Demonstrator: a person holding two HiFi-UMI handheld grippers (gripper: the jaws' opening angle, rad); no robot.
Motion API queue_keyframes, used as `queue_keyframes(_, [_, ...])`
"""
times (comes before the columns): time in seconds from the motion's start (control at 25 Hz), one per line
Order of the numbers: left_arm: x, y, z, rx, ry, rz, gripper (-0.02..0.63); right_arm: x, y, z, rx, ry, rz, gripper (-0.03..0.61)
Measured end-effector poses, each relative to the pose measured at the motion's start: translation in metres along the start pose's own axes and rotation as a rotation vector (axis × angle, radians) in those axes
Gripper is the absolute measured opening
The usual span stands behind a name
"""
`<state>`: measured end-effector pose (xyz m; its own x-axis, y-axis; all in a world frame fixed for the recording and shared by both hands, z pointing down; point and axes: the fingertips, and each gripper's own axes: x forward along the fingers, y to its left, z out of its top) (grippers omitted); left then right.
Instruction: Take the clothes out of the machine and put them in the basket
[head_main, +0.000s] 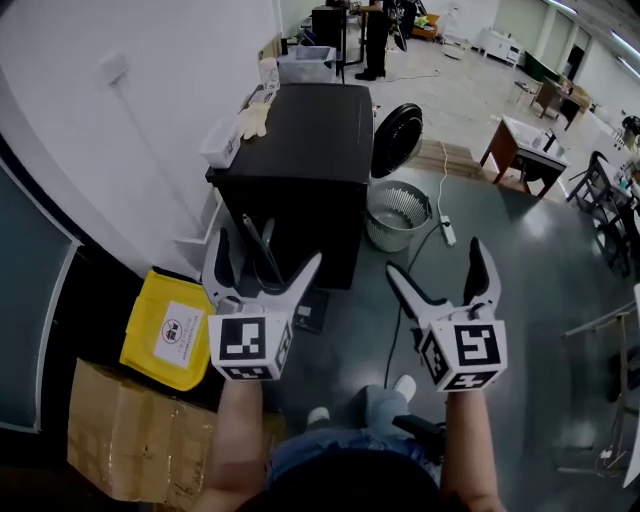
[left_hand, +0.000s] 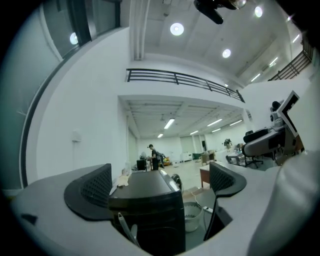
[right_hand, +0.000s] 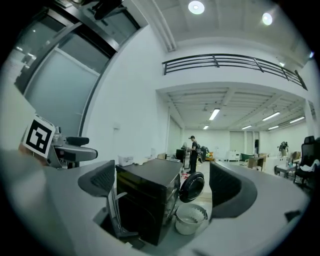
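A glossy black box-shaped washing machine (head_main: 300, 150) stands on the grey floor against the white wall, its flat top's long axis running away from the person. Its front faces right in the head view, where the round black door (head_main: 397, 140) hangs swung open. Just beside that front sits the round white ribbed plastic basket (head_main: 397, 215), upright with its mouth up. Whether clothes lie in the drum cannot be told. Both bare forearms reach forward, side by side. The 2 tools are level: the left gripper (head_main: 268, 250) and right gripper (head_main: 435, 258) spread wide, grasping nothing, well short of the machine.
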<state>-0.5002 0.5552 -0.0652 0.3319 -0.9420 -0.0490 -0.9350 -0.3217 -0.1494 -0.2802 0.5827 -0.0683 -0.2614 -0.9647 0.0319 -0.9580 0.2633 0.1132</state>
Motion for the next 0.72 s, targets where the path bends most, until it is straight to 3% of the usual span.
queue_keyframes(0.2, [0.036,-0.036,0.005,0.006,0.012,-0.029,0.569,0.002,-0.058,0.004,0.084,-0.035,-0.057,0.565])
queue_keyframes(0.48, [0.085,-0.104,0.008,0.013,0.036,-0.096,0.568,0.005,-0.137,-0.002,0.024,-0.005,-0.086,0.563])
queue_keyframes(0.72, [0.119,-0.151,0.008,0.035,0.053,-0.094,0.568,0.007,-0.195,-0.01,0.019,-0.012,-0.088,0.563])
